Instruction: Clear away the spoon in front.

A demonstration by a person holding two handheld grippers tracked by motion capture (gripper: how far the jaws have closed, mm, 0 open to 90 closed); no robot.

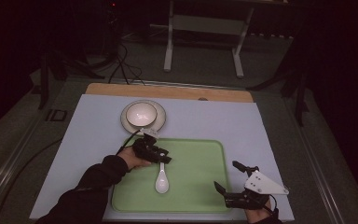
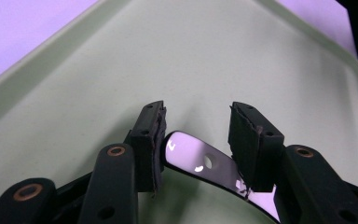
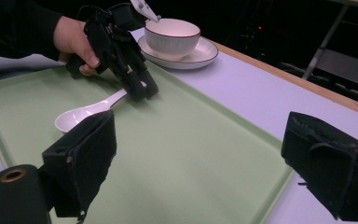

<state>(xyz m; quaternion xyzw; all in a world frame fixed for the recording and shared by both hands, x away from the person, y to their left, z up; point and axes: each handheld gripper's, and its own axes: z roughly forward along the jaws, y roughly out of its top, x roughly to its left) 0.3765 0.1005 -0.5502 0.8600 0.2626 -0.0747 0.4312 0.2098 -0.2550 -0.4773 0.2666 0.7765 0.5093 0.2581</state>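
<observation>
The left claw [image 2: 196, 133], jaws apart on either side of a white spoon's [image 1: 162, 179] handle, hangs low over the green tray [image 1: 200, 186] where the spoon lies; a pinch on that slick, curved handle could let it slip or twist. The left hand [image 1: 133, 157] reaches in from the tray's left edge, while the right claw [image 1: 229, 177] hovers wide open at the tray's right corner.

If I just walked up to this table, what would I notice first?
Probably the big green tray in the middle of the pale table, with a white spoon lying on it. The left gripper is down at the spoon's handle, its jaws open on either side of it. Behind the tray, a white bowl sits on a plate, and the right gripper waits open at the tray's right edge.
</observation>
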